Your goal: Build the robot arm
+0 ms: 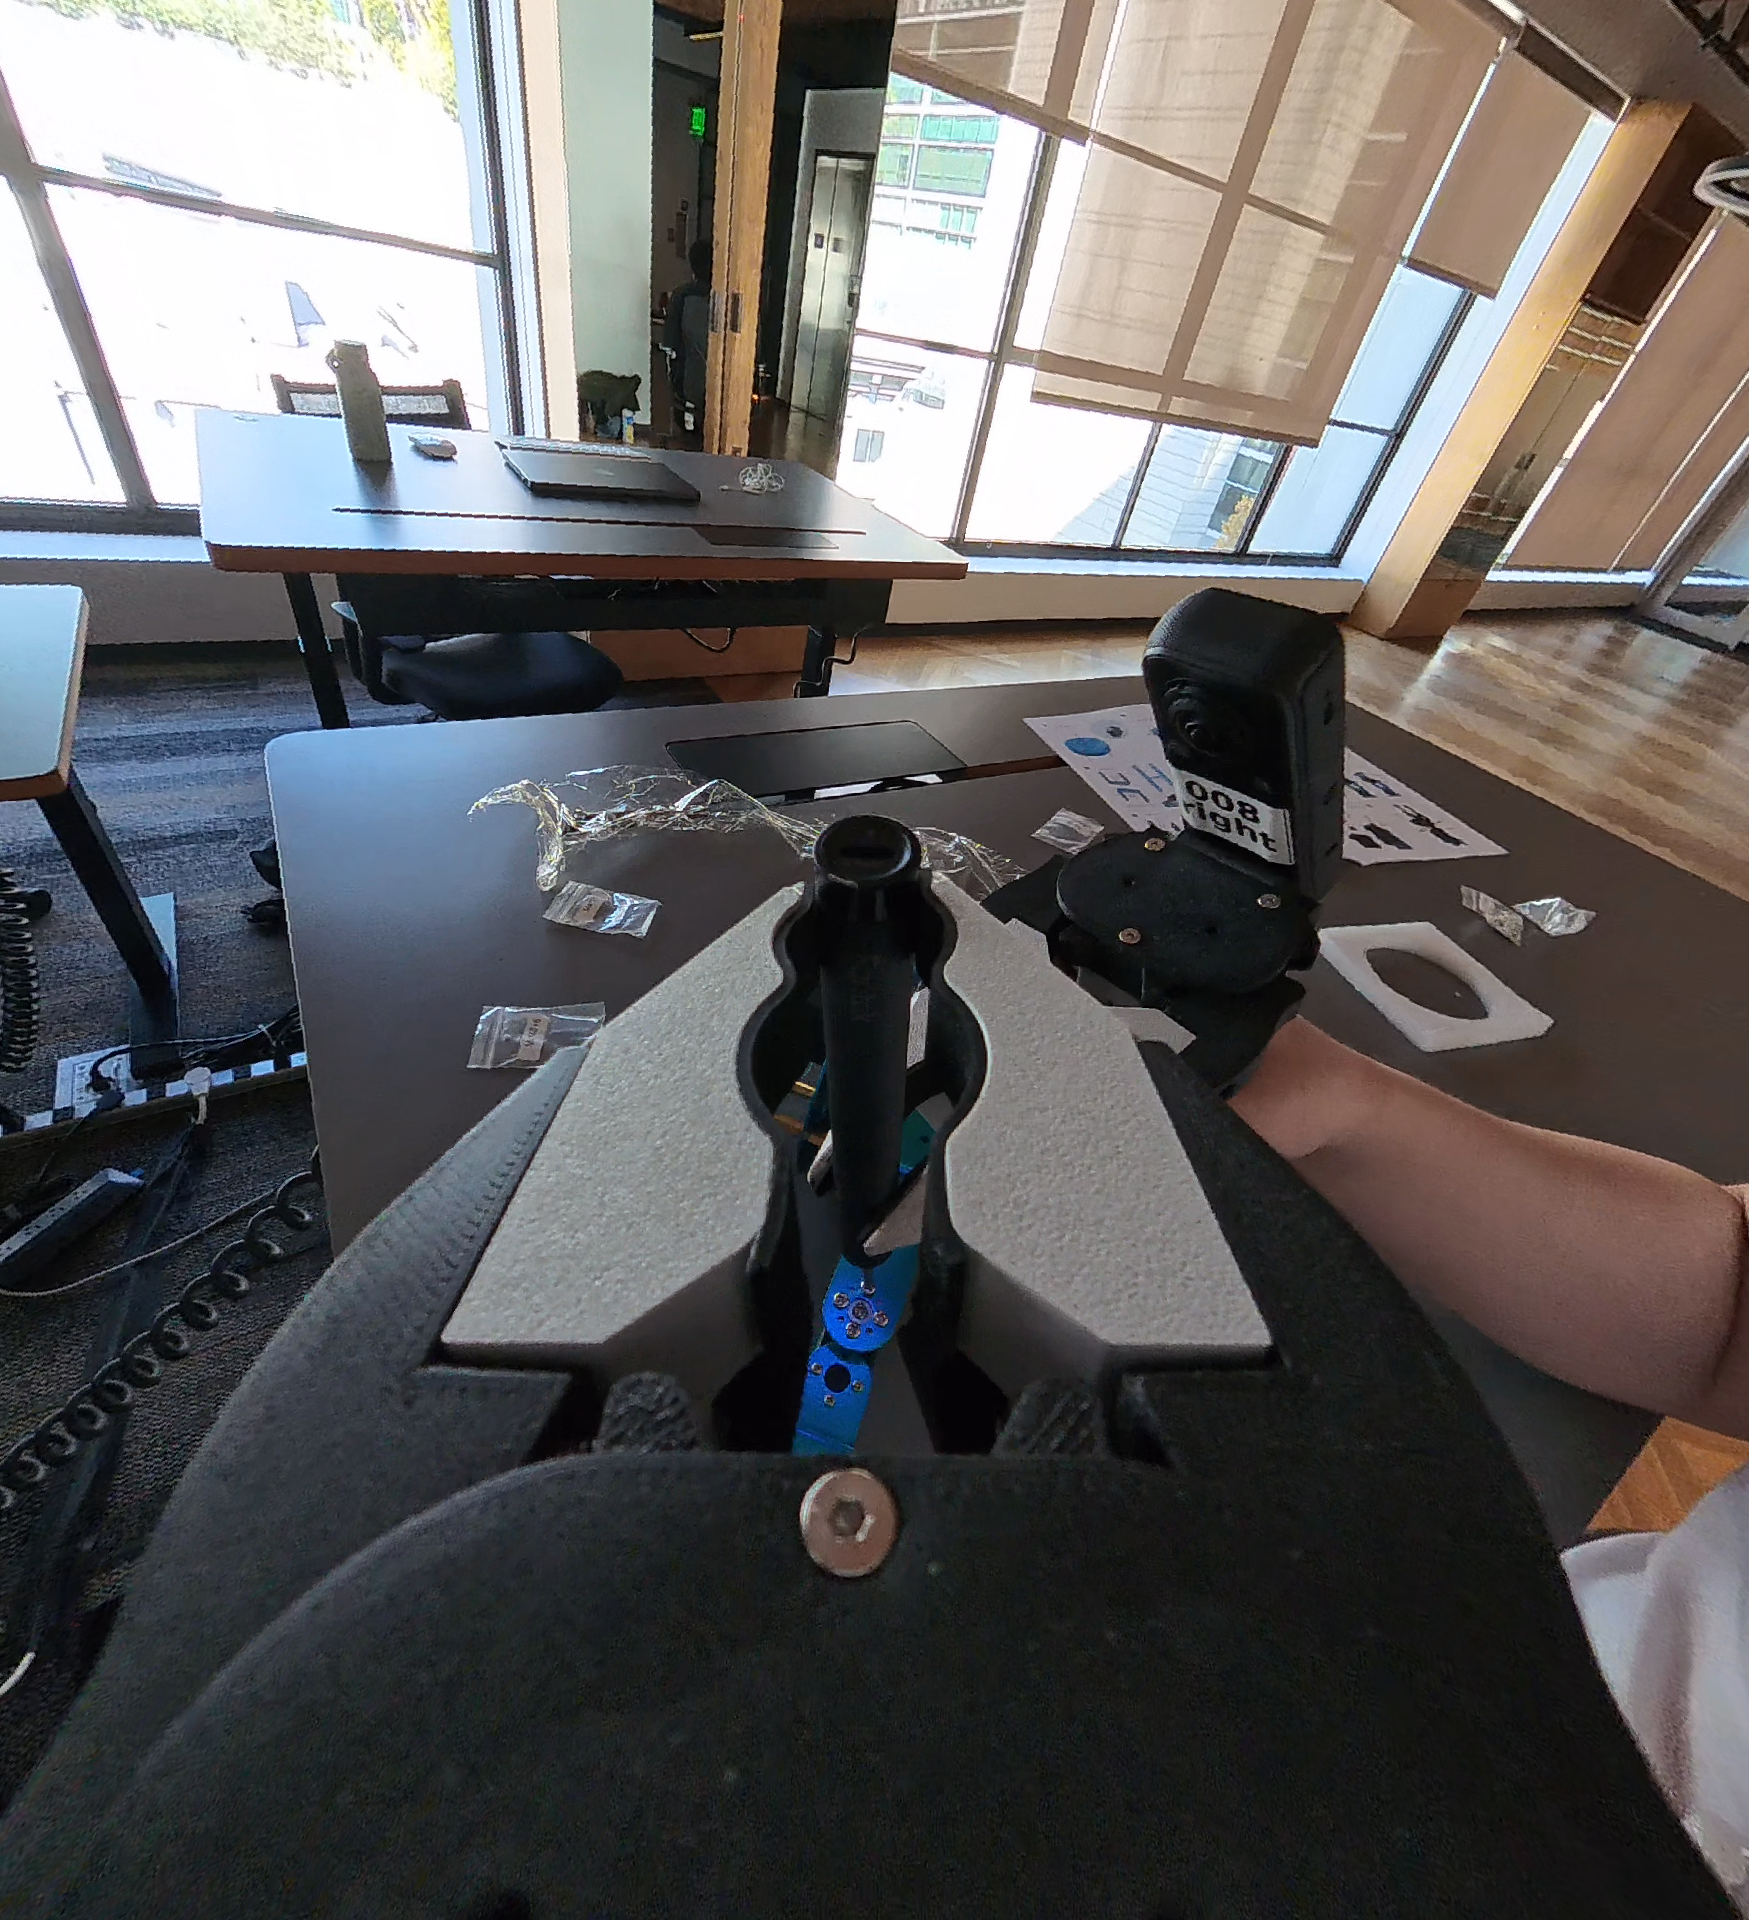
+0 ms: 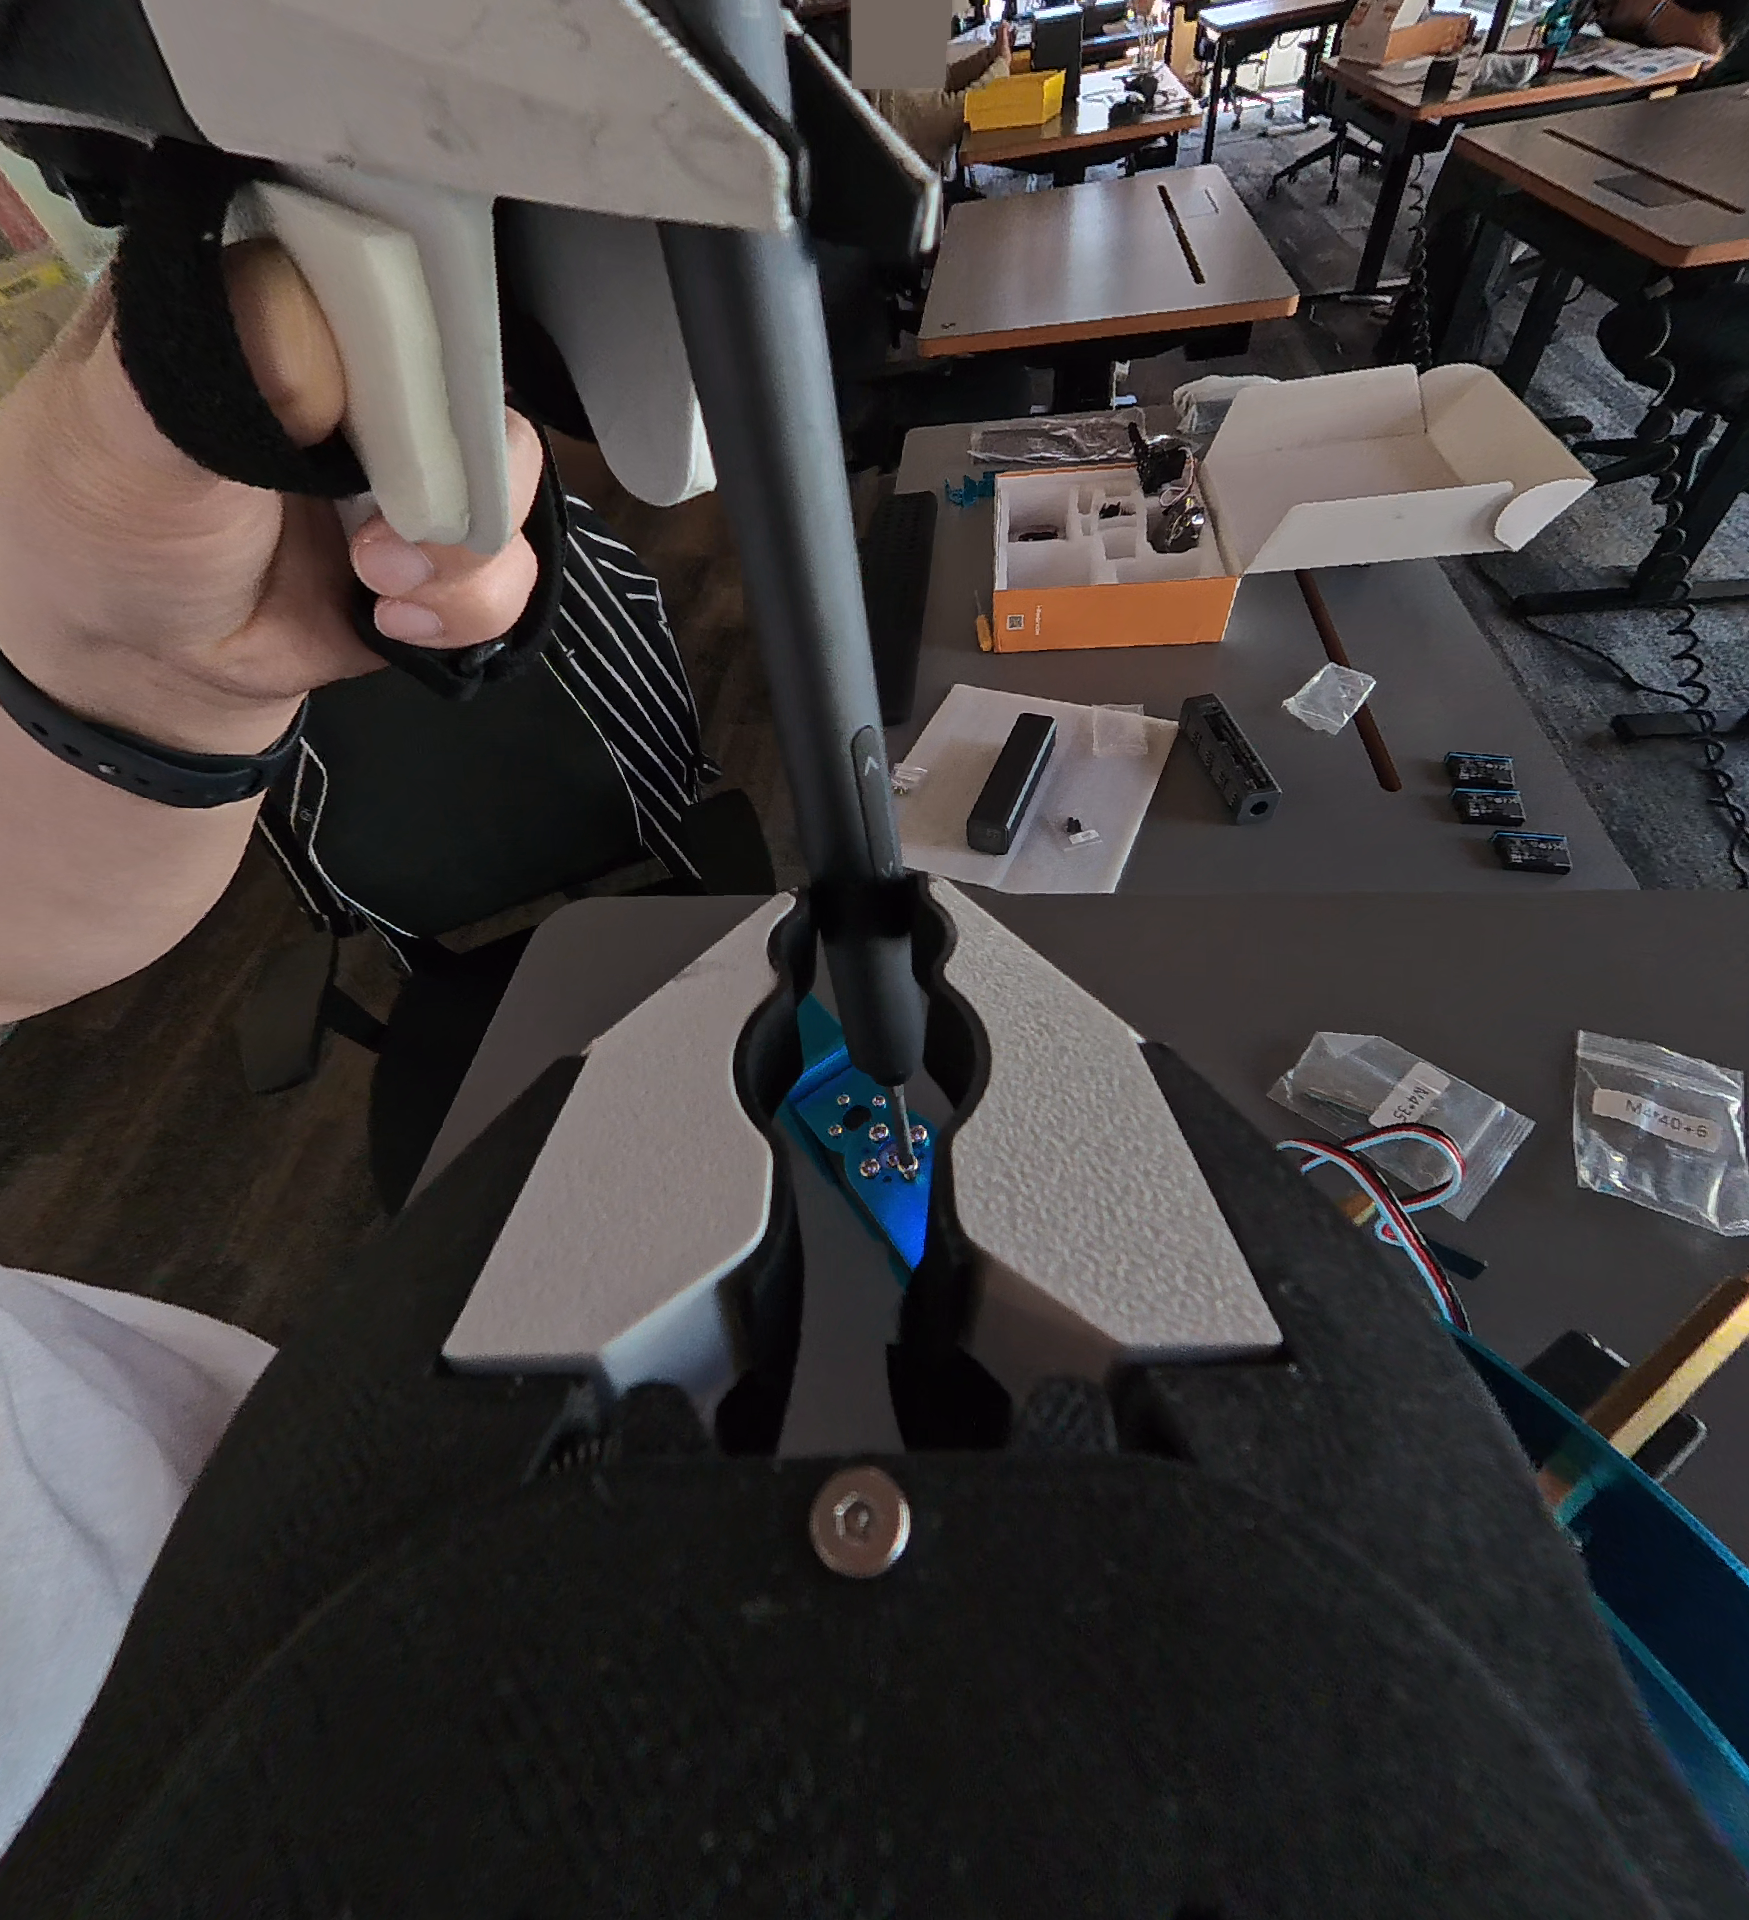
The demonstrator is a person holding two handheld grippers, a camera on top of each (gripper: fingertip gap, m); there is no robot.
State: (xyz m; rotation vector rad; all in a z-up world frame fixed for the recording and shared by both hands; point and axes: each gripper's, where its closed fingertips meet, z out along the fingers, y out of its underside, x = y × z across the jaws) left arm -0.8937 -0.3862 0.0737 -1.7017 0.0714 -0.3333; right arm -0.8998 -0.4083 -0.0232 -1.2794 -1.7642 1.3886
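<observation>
My left gripper (image 1: 865, 904) is shut on a slim black electric screwdriver (image 1: 859, 1039), held upright with its tip pointing down. In the right wrist view the screwdriver (image 2: 797, 520) comes down from the left gripper's white fingers (image 2: 537, 104), and its bit rests on a screw in the round end of a blue metal bracket (image 2: 854, 1148). My right gripper (image 2: 859, 904) is shut on this bracket, which lies between its grey fingers. The bracket also shows in the left wrist view (image 1: 854, 1314), with the right gripper's body (image 1: 1182, 925) close on the right.
On the dark table (image 2: 1472, 966) lie small bags of screws (image 2: 1665, 1143), coloured wires (image 2: 1389, 1174), a brass standoff (image 2: 1680, 1361) on a blue plate (image 2: 1701, 1621), an open orange box (image 2: 1109, 561) and black batteries (image 2: 1483, 800). Crumpled plastic wrap (image 1: 641, 800) and a white foam frame (image 1: 1441, 987) lie farther off. The left gripper's tips are roughly 10 centimeters from the right gripper's.
</observation>
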